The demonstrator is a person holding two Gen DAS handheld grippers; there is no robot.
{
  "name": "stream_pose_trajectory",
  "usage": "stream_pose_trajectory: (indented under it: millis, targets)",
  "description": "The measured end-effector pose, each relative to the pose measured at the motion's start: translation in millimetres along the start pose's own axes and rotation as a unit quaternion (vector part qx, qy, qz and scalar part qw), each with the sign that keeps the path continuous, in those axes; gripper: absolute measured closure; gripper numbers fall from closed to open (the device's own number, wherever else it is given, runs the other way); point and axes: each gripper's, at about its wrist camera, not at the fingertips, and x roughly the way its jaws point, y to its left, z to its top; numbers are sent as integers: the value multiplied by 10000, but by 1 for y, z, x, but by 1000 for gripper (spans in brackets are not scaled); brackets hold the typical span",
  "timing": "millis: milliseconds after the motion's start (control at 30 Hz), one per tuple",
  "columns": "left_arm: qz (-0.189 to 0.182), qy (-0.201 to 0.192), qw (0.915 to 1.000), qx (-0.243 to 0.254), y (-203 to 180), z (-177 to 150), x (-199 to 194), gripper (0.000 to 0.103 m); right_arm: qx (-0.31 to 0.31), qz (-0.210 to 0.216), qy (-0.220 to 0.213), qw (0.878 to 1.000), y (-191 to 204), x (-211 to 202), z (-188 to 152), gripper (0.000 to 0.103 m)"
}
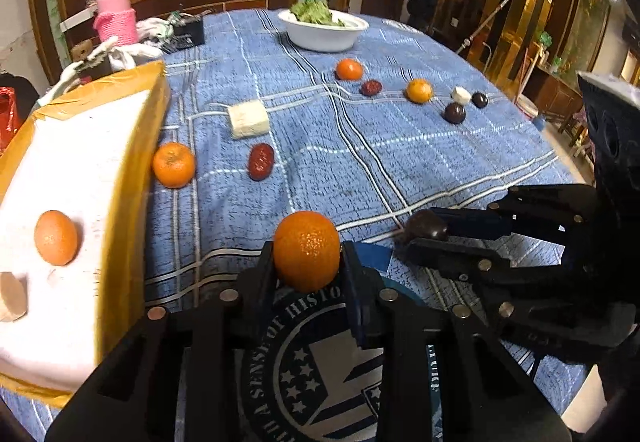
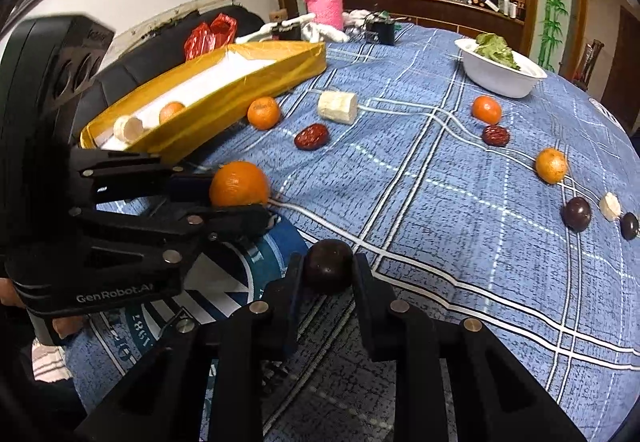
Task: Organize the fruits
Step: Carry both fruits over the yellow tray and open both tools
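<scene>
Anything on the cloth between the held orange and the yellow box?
No. In the right wrist view, only bare blue cloth separates the orange in the left gripper from the yellow box.

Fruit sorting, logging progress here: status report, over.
Left gripper shut on mandarin. Right gripper shut on dark fruit. Yellow tray beside left gripper, path clear.

open cloth (image 1: 340,169) mid-table; tray wall (image 1: 132,169) blocks left, mandarin (image 1: 173,164) beside it.

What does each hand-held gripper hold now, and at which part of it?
The left hand-held gripper holds a mandarin by its two sides. The right hand-held gripper holds a dark round fruit, also by its sides.
</scene>
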Motion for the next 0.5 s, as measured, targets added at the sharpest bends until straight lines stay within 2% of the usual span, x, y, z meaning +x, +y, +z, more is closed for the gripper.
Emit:
stream_pose_trajectory:
  millis: [267, 500]
  targets:
    - [170, -510, 9975, -466, 23, 4, -43, 75, 55, -82, -280, 9996, 4, -23, 8, 79]
    - [887, -969, 9850, -1121, 77, -4, -92, 75, -142, 237, -723, 9970, 43, -30, 53, 79]
